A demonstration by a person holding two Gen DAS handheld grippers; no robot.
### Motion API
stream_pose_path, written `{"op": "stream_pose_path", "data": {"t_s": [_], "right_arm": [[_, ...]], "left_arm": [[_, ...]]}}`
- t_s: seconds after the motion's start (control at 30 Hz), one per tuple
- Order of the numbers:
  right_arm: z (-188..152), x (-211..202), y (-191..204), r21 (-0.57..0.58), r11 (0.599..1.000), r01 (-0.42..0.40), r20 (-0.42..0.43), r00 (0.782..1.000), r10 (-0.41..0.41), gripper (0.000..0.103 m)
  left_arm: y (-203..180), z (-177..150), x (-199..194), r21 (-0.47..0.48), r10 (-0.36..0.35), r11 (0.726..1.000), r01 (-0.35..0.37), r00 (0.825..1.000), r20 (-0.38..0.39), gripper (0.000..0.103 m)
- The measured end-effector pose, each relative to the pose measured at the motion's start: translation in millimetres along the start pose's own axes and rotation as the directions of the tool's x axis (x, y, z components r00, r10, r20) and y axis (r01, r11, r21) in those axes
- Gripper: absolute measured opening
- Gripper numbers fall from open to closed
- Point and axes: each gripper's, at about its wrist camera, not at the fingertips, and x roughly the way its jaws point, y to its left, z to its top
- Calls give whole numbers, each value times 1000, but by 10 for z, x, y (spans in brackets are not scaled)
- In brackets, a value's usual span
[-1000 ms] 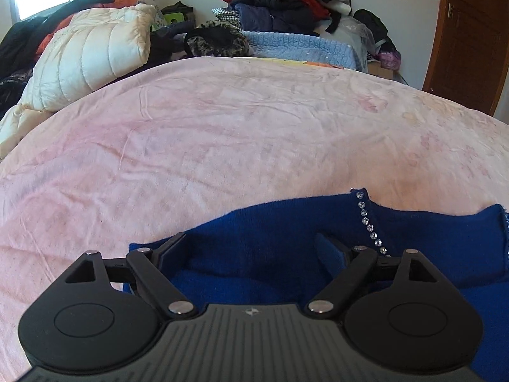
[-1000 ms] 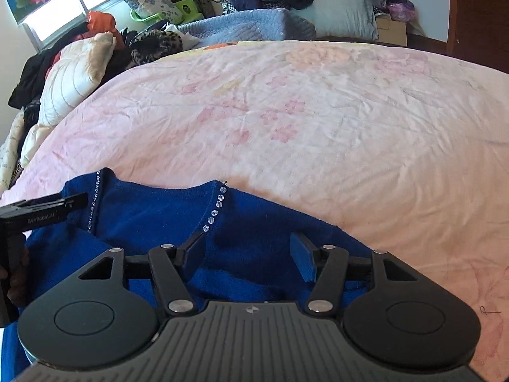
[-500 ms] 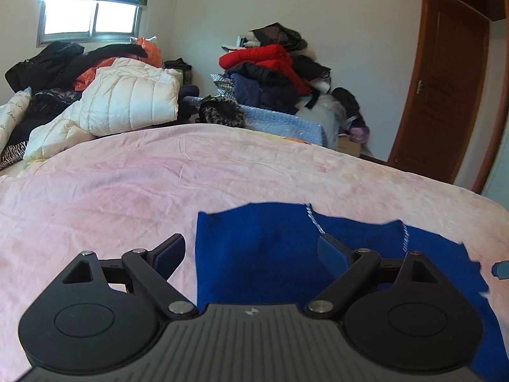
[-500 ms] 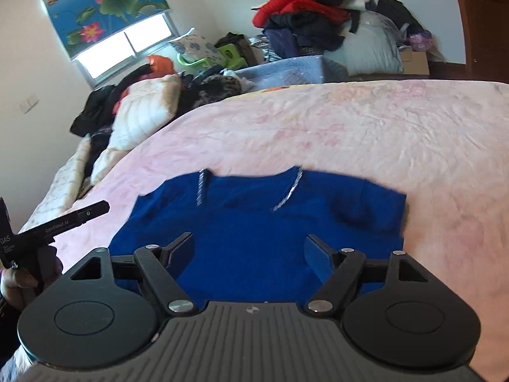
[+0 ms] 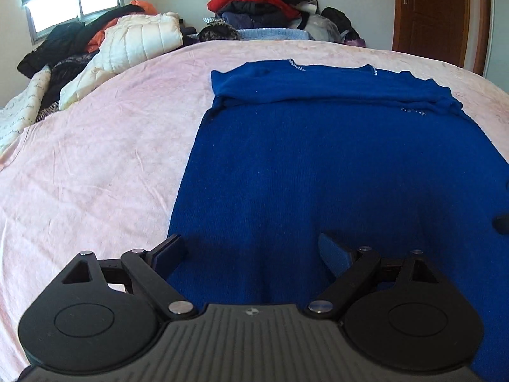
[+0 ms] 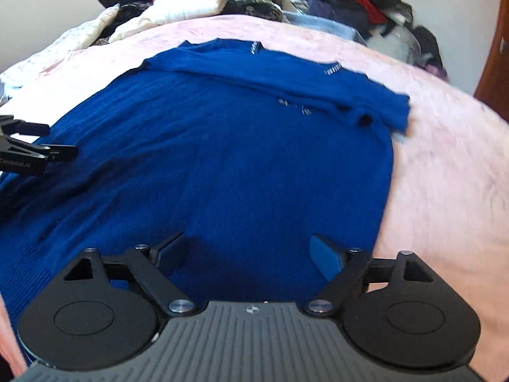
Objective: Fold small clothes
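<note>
A blue knit top (image 5: 318,165) lies flat on the pink bedspread (image 5: 95,159), its upper part with the sparkly neckline (image 5: 296,65) folded over at the far end. My left gripper (image 5: 251,251) hovers open over the near left edge of the top, nothing between its fingers. In the right wrist view the same blue top (image 6: 238,146) fills the middle, and my right gripper (image 6: 248,254) is over its near right part, jaws still opening, empty. The left gripper (image 6: 38,151) shows at the left edge of that view.
Heaps of clothes (image 5: 264,3) and a cream quilted jacket (image 5: 133,41) crowd the far side of the bed. A window (image 5: 73,3) is at the back left, a brown door (image 5: 432,12) at the back right. Pink bedspread (image 6: 445,159) stretches right of the top.
Both grippers pulled back from the neckline end toward the near hem, so the whole top now shows. The right gripper's jaws spread wider. The upper part of the top lies folded over.
</note>
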Motion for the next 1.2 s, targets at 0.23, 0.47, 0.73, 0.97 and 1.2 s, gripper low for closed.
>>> {"op": "stream_pose_path", "data": {"t_s": [0.23, 0.47, 0.73, 0.97, 1.2], "right_arm": [[-258, -259, -51, 53, 998, 14, -31, 999, -12, 98], [-539, -570, -325, 357, 933, -50, 14, 999, 48, 97], [-664, -622, -304, 376, 927, -19, 10, 1000, 17, 97], [-859, -750, -607, 603, 765, -227, 85, 972, 221, 97], [-919, -752, -638, 666, 688, -289, 104, 949, 298, 97]], "left_arm": [[79, -110, -94, -35, 3, 999, -3, 1000, -3, 94], [167, -195, -147, -71, -2, 997, 1, 1000, -18, 101], [313, -239, -289, -133, -66, 989, 61, 997, -32, 101], [1214, -515, -566, -585, -414, 733, 348, 910, 23, 101], [1483, -706, -503, -762, -593, 513, 395, 805, 18, 100]]}}
